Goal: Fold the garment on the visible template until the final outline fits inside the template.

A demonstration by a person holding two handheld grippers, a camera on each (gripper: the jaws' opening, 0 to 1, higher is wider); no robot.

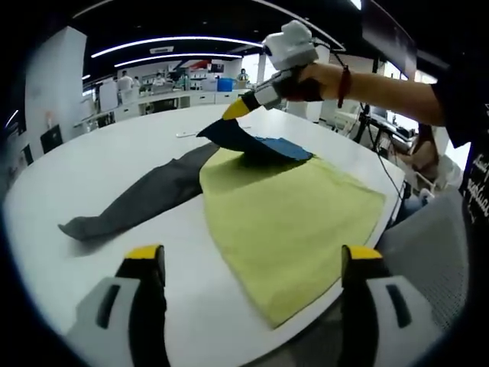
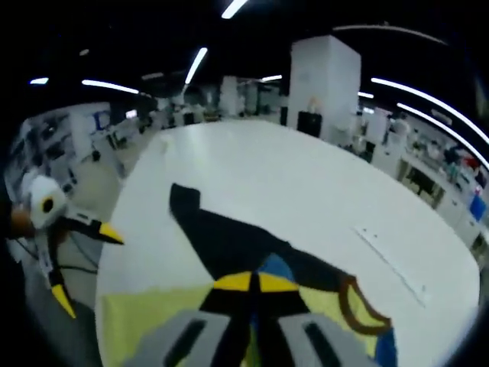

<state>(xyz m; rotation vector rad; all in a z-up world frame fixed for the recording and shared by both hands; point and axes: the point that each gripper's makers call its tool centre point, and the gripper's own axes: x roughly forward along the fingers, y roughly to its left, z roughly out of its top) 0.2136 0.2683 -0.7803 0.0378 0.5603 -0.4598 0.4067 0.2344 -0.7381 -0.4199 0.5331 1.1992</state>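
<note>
The dark grey garment (image 1: 153, 191) lies across the white surface (image 1: 99, 153), one long part stretched out well beyond the yellow-green template (image 1: 290, 222), the other end resting on the template's far corner with a blue lining (image 1: 283, 147) turned up. Your right tool (image 1: 235, 109) is pressed together on the lifted edge of the garment, raising it above the template; in the right gripper view its yellow tips meet over the dark cloth (image 2: 229, 245). Your left tool (image 1: 252, 264) hangs spread above the template's near edge, gripping nothing. By my reading, the fold is barely begun: most of the garment lies outside the template and must be brought in.
</note>
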